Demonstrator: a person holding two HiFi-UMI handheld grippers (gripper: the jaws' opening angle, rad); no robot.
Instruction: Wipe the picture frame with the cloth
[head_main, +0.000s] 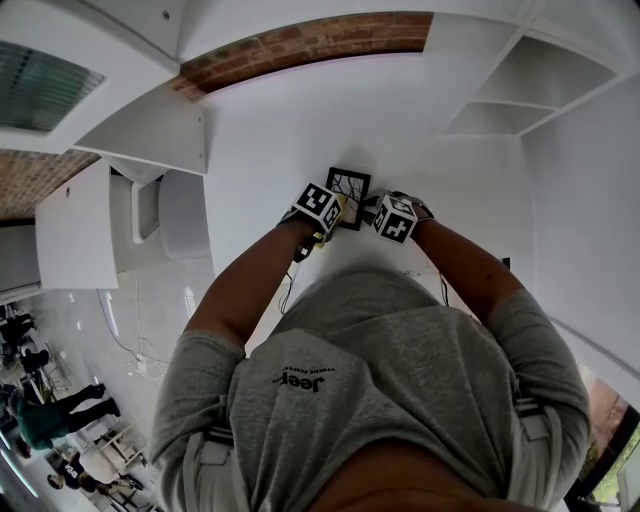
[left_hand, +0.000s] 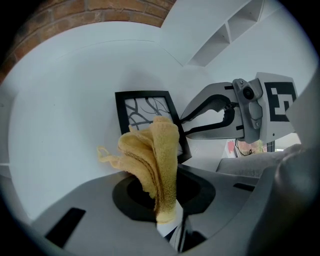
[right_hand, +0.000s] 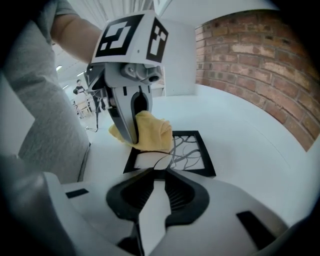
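On the white tabletop (right_hand: 240, 130) the black picture frame (right_hand: 192, 150) lies face up. The right gripper (left_hand: 183, 127) has its jaws pinched on the frame's edge, apparently to keep it from sliding. At the opposite side the left gripper (right_hand: 132, 136) is clamped on a bunched yellow cloth (left_hand: 152, 155), whose loose end overlaps the frame's corner, placed, I'd judge, for wiping.

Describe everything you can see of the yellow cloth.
The cloth is yellow, terry-looking, bunched into folds, with a thin loose loop at one side. The left gripper clamps one end; the free bulk rests on a corner of the black picture frame on the white table.
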